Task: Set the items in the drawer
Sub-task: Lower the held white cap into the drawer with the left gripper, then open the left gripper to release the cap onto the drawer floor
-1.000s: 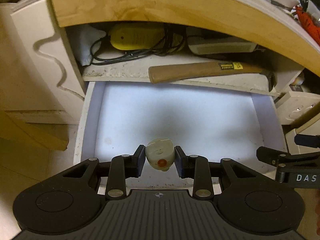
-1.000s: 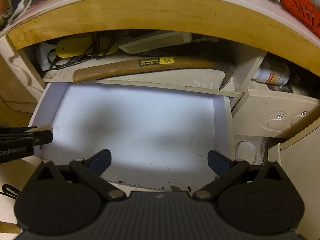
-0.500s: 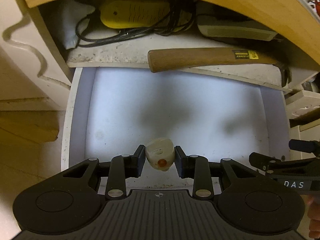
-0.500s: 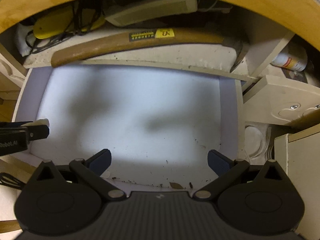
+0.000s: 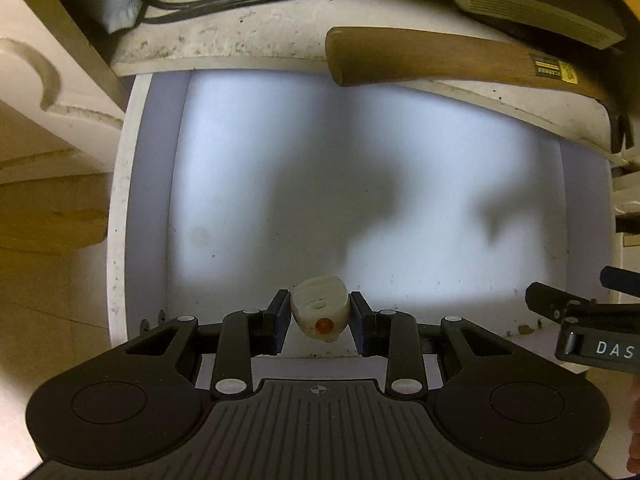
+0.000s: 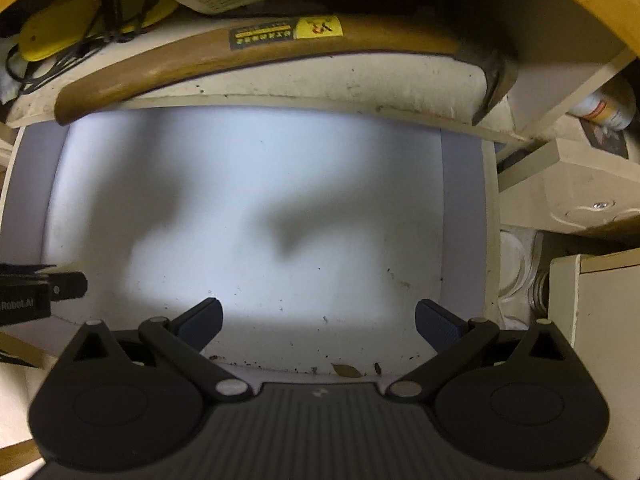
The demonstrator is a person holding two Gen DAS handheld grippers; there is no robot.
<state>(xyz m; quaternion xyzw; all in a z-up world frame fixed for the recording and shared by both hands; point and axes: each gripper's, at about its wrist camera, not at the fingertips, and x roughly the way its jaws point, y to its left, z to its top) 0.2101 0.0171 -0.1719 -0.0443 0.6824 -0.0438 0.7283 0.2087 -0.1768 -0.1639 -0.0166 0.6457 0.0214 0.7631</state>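
My left gripper [image 5: 319,320] is shut on a small cream plastic device with an orange button [image 5: 320,312]. It holds it just above the front part of the open white drawer [image 5: 136,208]. The drawer floor is bare and brightly lit, with gripper shadows on it. My right gripper [image 6: 319,318] is open and empty over the drawer's front right part [image 6: 464,216]. The right gripper shows at the right edge of the left wrist view [image 5: 580,320]. The left gripper shows at the left edge of the right wrist view [image 6: 40,292].
A shelf [image 5: 260,44] above the drawer's back carries a wooden-handled hammer [image 5: 440,60], a yellow device with black cables [image 6: 80,28] and a beige box [image 5: 540,16]. A wooden tabletop edge overhangs. A bottle [image 6: 604,108] and cream cabinet parts [image 6: 580,184] stand at the right.
Both grippers have moved forward and down toward the drawer, which fills more of each view. The left gripper still holds the cream device. The right gripper stays open.
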